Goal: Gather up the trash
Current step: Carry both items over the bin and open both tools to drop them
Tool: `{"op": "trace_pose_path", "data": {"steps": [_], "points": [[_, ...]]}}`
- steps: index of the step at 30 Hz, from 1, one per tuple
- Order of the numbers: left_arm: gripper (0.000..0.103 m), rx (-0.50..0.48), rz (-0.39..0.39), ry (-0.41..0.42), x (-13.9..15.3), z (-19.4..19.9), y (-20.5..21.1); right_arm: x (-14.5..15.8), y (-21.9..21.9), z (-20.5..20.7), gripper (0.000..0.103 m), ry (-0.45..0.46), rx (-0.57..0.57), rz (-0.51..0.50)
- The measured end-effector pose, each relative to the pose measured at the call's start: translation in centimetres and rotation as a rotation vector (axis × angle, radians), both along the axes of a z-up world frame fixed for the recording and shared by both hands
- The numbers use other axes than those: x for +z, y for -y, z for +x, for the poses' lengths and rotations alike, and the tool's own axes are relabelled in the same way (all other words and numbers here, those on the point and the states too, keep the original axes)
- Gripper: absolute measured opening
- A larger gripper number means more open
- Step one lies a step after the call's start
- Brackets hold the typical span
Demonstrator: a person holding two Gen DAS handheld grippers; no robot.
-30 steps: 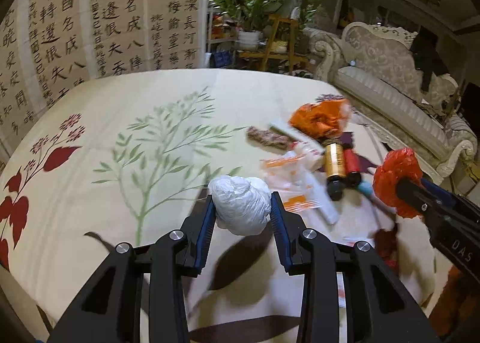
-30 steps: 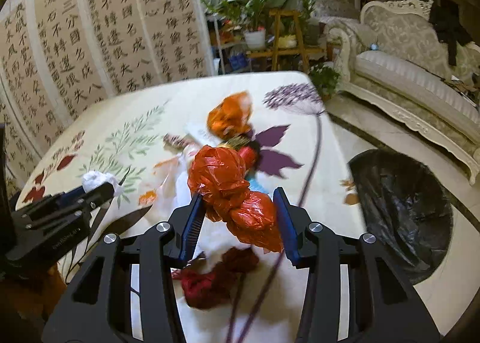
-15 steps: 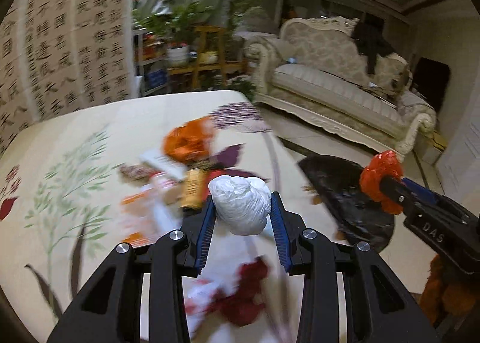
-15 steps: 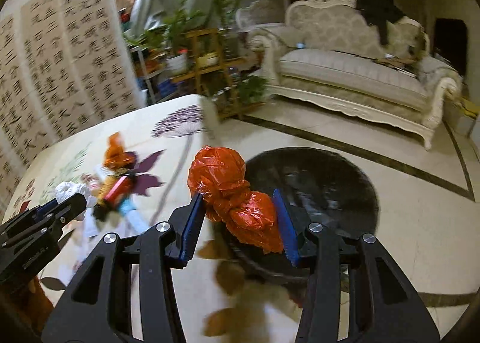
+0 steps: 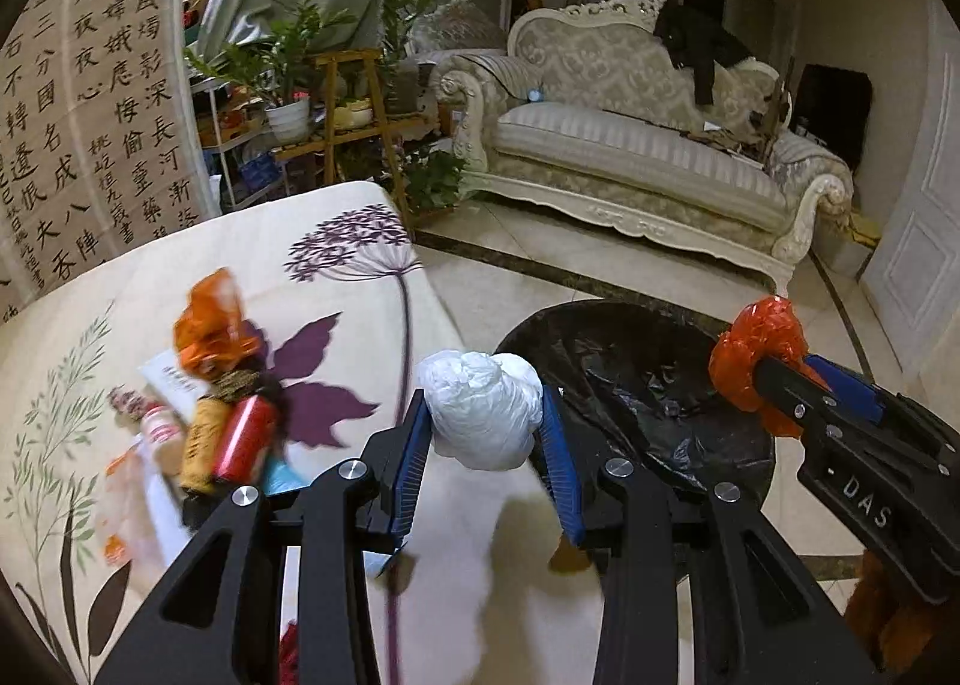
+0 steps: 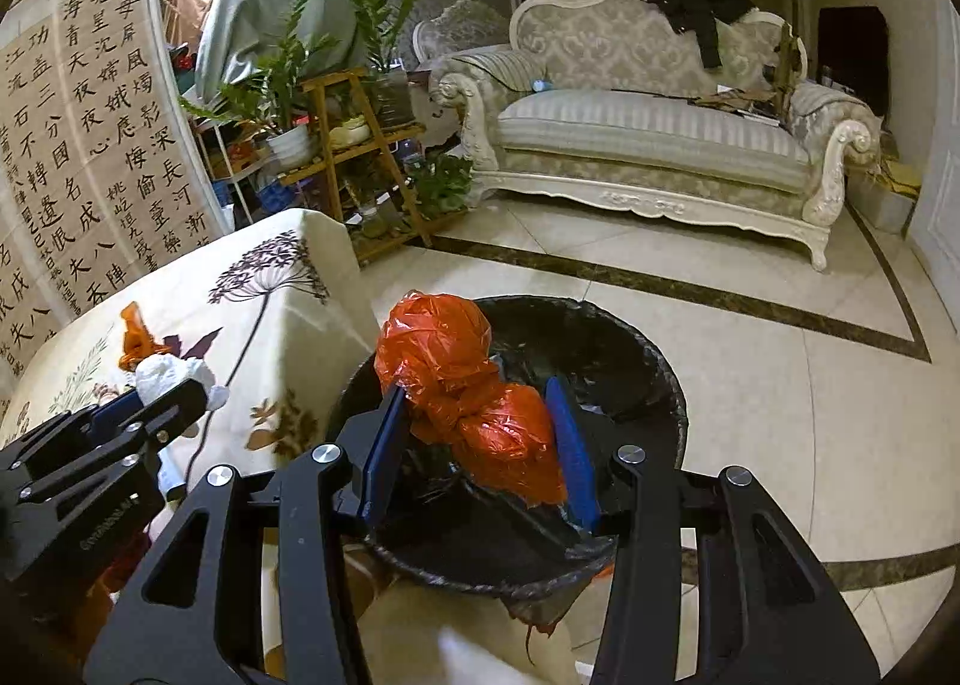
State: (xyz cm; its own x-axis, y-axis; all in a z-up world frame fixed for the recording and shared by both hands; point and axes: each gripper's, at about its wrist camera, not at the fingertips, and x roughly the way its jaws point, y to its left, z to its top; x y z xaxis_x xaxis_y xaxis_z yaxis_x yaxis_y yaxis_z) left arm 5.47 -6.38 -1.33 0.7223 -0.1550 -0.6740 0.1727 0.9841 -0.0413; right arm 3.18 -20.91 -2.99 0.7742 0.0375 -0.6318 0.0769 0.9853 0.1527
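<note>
My left gripper (image 5: 483,433) is shut on a white crumpled plastic ball (image 5: 480,409) and holds it over the table's right edge, beside the bin. My right gripper (image 6: 474,427) is shut on an orange-red plastic bag (image 6: 462,385) and holds it above the bin (image 6: 654,361), which is lined with a black bag. The bin also shows in the left wrist view (image 5: 630,373), with the right gripper (image 5: 774,379) and its orange bag (image 5: 756,355) over its far side. Several pieces of trash lie on the table: an orange wrapper (image 5: 210,325), a red can (image 5: 243,439) and a yellow can (image 5: 201,445).
The table (image 5: 336,265) wears a cream cloth with plant prints. The bin stands on a tiled floor (image 6: 780,373) to the table's right. A pale sofa (image 6: 648,139), a plant shelf (image 6: 354,139) and a calligraphy screen (image 6: 90,133) stand behind.
Both grippers have swung right, off the table toward the bin, each keeping its load. The right gripper now hangs over the bin's opening; the left is at the table's edge.
</note>
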Motion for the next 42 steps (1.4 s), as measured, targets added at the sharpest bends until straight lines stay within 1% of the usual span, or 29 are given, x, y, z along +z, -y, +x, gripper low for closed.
{"op": "trace_pose_path", "data": {"steps": [7, 15, 18, 19, 20, 22, 28, 35, 41, 42], "points": [[0.038, -0.031, 0.038, -0.029, -1.1, 2.3, 2.8, -1.3, 1.4, 1.7, 0.045, -0.027, -0.019, 0.011], [0.038, -0.040, 0.064, -0.052, -2.1, 3.9, 4.7, -2.5, 2.9, 3.4, 0.045, -0.048, -0.050, 0.011], [0.046, -0.035, 0.066, -0.062, -2.4, 4.1, 4.9, -2.8, 3.4, 3.9, 0.048, -0.053, -0.057, 0.021], [0.050, -0.035, 0.069, -0.065, -2.4, 4.2, 4.9, -2.9, 3.5, 3.9, 0.053, -0.055, -0.059, 0.027], [0.052, -0.034, 0.072, -0.066, -2.4, 4.2, 5.0, -3.0, 3.6, 4.0, 0.056, -0.057, -0.059, 0.031], [0.062, -0.033, 0.077, -0.062, -2.4, 4.2, 5.0, -3.2, 3.7, 4.0, 0.056, -0.060, -0.064, 0.030], [0.074, -0.009, 0.073, -0.047, -1.9, 4.2, 4.9, -2.9, 3.9, 3.8, 0.056, -0.054, -0.082, 0.028], [0.079, 0.014, 0.078, -0.018, -0.6, 3.5, 4.0, -1.8, 3.7, 2.8, 0.057, -0.037, -0.097, 0.009], [0.080, 0.022, 0.080, 0.002, 0.9, 1.4, 2.5, -1.1, 2.3, 1.1, 0.059, -0.030, -0.078, 0.003], [0.080, 0.022, 0.080, 0.003, 1.0, 1.0, 2.2, -1.0, 1.9, 0.6, 0.061, -0.029, -0.072, 0.001]]}}
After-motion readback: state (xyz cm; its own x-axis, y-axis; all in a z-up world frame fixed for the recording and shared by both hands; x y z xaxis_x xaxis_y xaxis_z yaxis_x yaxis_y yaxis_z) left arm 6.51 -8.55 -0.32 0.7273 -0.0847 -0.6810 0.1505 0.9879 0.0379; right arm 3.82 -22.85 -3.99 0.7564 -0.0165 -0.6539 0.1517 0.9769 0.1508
